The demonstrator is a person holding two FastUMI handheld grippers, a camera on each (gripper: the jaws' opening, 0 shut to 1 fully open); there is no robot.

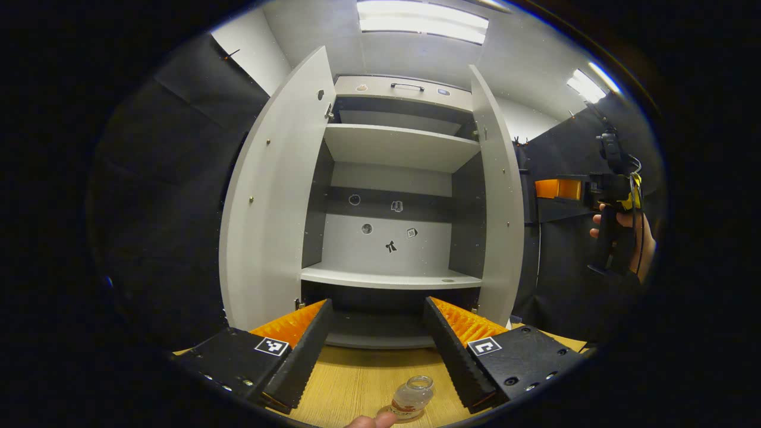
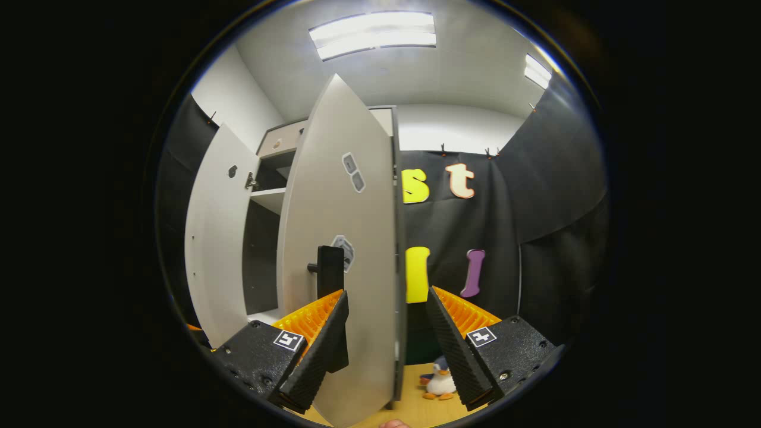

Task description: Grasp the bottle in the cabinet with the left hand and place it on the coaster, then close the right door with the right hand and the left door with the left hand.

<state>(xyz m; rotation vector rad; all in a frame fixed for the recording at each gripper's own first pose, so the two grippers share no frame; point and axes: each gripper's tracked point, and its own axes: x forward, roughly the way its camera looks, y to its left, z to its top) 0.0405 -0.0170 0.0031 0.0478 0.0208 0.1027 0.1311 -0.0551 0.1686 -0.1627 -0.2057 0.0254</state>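
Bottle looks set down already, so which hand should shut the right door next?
Right. Its open claw straddles the right door edge beside the handle, while the left claw hangs over the bottle.

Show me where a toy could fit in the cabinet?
The lower shelf looks bare between the open left door and right door; the upper shelf too. The tabletop is tighter: the bottle stands between the left gripper fingers.

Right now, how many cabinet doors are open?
2. The left door swings out on the cabinet's left side, and the right door swings out on its right. In the right gripper view, the right door stands just ahead of the right claw.
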